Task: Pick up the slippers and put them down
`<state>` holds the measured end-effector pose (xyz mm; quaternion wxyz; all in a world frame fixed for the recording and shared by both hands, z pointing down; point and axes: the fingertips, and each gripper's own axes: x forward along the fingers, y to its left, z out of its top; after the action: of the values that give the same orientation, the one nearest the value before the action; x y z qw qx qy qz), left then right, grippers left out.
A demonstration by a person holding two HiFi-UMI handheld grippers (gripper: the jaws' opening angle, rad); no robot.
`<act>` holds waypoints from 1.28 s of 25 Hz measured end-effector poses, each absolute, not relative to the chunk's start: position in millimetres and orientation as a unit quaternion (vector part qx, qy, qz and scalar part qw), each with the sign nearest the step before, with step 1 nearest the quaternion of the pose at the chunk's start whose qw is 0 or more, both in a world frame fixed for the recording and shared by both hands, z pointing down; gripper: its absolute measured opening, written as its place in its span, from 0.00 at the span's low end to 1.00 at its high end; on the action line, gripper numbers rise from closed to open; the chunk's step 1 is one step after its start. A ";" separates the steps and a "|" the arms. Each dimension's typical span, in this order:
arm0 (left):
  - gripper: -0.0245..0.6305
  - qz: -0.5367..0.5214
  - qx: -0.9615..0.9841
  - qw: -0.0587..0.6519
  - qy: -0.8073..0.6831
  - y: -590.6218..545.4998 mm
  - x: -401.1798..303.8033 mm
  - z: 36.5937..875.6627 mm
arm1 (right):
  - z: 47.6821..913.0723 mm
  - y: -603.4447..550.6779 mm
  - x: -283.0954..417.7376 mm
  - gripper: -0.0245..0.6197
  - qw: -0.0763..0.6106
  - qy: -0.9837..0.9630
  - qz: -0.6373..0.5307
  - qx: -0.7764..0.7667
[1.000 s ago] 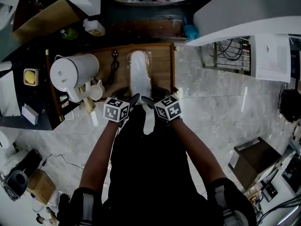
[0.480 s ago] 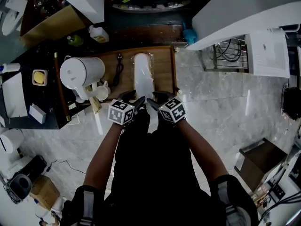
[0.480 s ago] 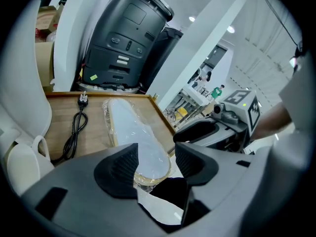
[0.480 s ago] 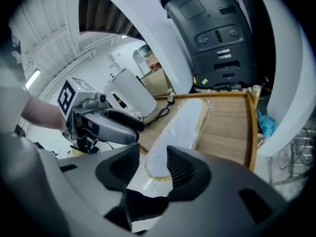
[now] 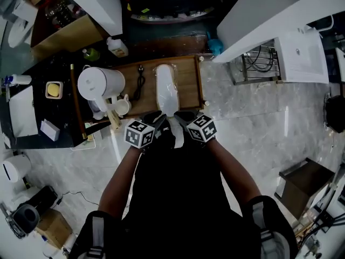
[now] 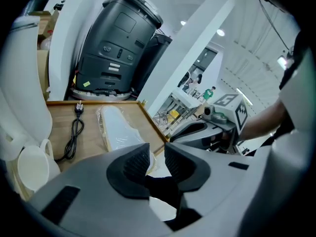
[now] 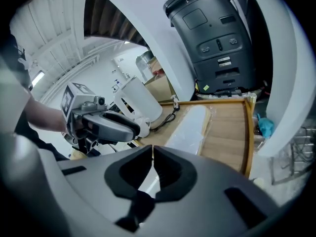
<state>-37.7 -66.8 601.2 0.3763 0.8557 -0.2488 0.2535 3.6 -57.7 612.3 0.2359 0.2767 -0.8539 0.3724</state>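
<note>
Slippers (image 5: 166,88) lie on the bench (image 5: 188,77), unlifted. Left tongs (image 6: 157,154) have just been closing and clamp their near end. Right tongs (image 7: 152,152) are together.

White slippers (image 5: 166,88) in clear wrap, brown wooden tray (image 5: 190,85), black cable (image 5: 140,82) — white jug (image 5: 101,83), grey marbled floor (image 5: 259,123).

Seen from above, a wooden tray (image 5: 190,82) shows bare wood along its right side, room enough for a reach. The wrapped slippers (image 5: 164,88) fill its middle, and a black power cord (image 5: 140,82) lies just to their left. A white kettle (image 5: 101,84) and a cup (image 5: 123,106) crowd the tray's left edge (whether they touch it is unclear). Right of the tray, marble floor (image 5: 253,123) lies open. A white slanted panel (image 5: 269,9) crosses the upper right, with a wire rack (image 5: 259,63) beside it.
</note>
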 end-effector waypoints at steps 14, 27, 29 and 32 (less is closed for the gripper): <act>0.06 0.184 0.888 0.362 -0.216 -47.0 -48.8 542.4 | 560.5 -29.4 -9.8 0.05 0.229 -0.872 0.330 0.279; 0.06 0.153 0.904 0.346 -0.198 -19.0 -60.2 503.9 | 522.9 -4.2 -6.0 0.05 0.218 -0.889 0.286 0.284; 0.06 0.150 0.907 0.344 -0.194 -14.8 -60.5 500.8 | 521.6 -1.9 -8.5 0.05 0.219 -0.890 0.282 0.285; 0.06 0.149 0.909 0.340 -0.188 -8.3 -63.1 497.7 | 519.7 2.5 -13.6 0.05 0.222 -0.891 0.276 0.284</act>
<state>-63.1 -8.3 497.7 0.3398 0.9095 -0.1878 0.1488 -13.6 2.5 519.7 0.2216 0.2836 -0.8913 0.2758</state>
